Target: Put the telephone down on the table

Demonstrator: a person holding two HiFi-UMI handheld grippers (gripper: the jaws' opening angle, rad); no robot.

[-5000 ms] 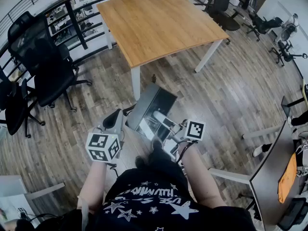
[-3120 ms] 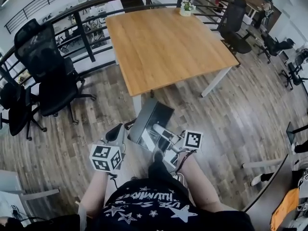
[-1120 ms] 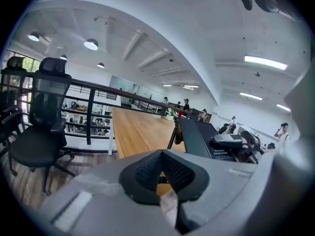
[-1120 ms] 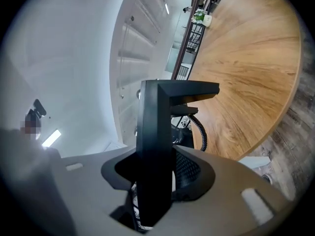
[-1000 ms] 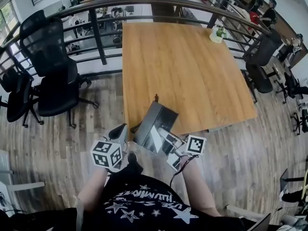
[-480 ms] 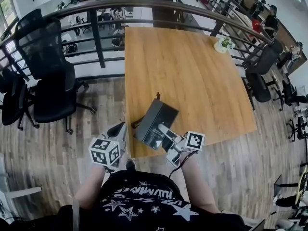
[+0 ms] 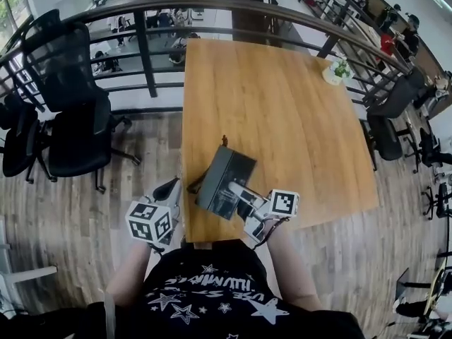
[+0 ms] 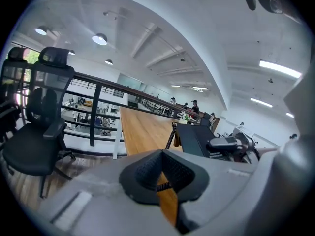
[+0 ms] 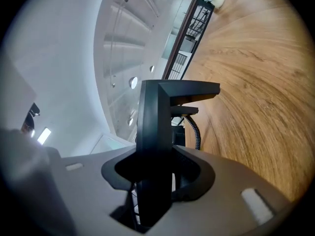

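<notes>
Black shirt (image 7: pixel 212 292) with white stars (lettering too); grey left tongs (image 7: pixel 169 188) and right tongs (image 7: pixel 239 191) bear marker cubes (image 7: pixel 150 222).

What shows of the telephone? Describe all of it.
The telephone is a dark grey to black, plastic-looking desk set, a flat slab with a black coiled cord running from it. It is tilted steeply and held up at the near edge of the wooden table, apparently clear of the tabletop. The right gripper is clamped on its near edge. Nothing else visibly touches it.
</notes>
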